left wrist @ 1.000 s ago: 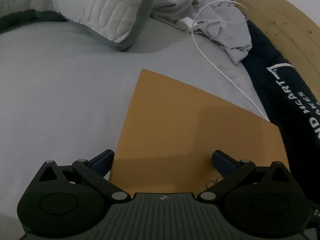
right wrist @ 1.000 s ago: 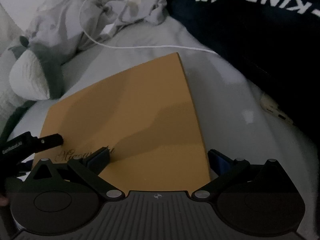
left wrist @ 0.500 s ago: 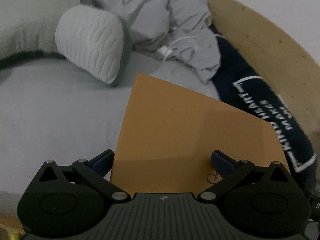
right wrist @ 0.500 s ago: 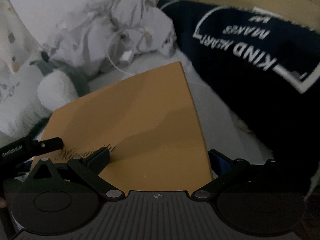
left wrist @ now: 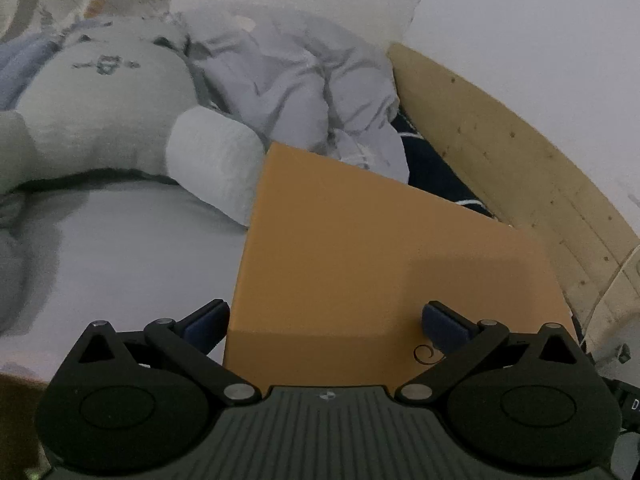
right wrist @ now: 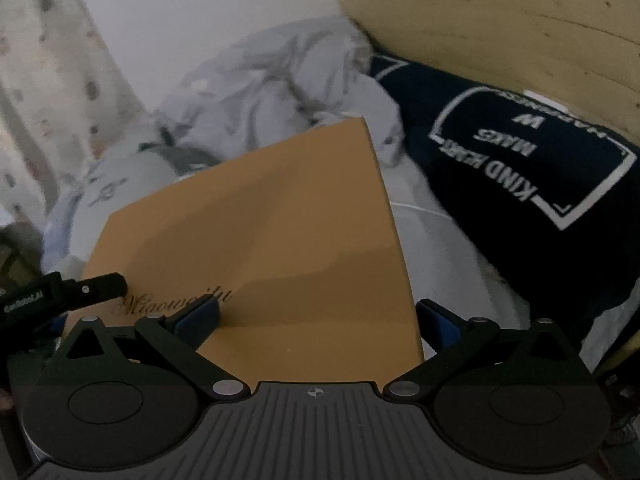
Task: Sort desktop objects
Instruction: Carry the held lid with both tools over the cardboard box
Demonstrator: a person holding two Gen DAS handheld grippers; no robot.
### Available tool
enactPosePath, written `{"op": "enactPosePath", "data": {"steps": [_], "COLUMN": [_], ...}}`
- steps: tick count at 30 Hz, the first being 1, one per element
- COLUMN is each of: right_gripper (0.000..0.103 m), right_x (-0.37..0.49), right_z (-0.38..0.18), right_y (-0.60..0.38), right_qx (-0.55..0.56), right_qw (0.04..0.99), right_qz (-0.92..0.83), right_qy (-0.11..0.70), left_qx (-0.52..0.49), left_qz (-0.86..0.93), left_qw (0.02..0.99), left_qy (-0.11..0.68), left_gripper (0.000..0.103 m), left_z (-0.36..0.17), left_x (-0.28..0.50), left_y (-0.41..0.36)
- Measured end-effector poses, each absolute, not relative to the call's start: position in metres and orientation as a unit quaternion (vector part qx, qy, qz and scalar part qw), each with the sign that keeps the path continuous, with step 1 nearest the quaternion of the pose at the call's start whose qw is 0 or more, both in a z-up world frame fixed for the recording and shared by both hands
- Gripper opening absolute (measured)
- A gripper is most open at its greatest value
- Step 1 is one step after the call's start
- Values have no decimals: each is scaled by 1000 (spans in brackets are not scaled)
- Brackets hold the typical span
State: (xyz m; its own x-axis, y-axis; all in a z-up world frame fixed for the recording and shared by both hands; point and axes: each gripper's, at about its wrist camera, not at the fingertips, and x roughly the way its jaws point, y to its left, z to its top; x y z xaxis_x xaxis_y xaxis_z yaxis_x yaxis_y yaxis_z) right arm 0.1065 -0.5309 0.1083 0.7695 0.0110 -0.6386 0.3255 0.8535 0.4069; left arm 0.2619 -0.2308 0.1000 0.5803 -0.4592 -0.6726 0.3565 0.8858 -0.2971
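While both grippers are framing it, the orange box [left wrist: 360, 264] is sitting between 2 pairs of wide-spread fingers, in front of the crumpled grey bedding [left wrist: 296, 92]. The left gripper [left wrist: 326, 322] is straddling its near left corner, the right gripper [right wrist: 318, 318] its near right corner; whether either is touching it, I cannot tell.

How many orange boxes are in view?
1. The orange box sits between both hand-held grippers, left and right, above the bed. Others may be hidden behind it.
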Motion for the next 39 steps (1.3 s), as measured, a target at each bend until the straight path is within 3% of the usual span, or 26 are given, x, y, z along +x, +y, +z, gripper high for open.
{"op": "enactPosePath", "data": {"steps": [10,22,39], "right_gripper": [103,103,103], "right_x": [76,88,128], "right_z": [123,86,9], "right_y": [-431,-306,-239], "right_qx": [229,186,175], "right_qw": [910,890,851], "right_qz": [-3,74,60], "right_qy": [347,409,491], "left_qx": [-85,-122,-106], "left_qz": [-179,-95,-80], "left_qw": [901,893,868], "left_qy": [386,422,479], "left_gripper": [103,103,103], "left_z": [117,66,-12], "left_x": [213,192,199], "left_y": [-122,-8,33]}}
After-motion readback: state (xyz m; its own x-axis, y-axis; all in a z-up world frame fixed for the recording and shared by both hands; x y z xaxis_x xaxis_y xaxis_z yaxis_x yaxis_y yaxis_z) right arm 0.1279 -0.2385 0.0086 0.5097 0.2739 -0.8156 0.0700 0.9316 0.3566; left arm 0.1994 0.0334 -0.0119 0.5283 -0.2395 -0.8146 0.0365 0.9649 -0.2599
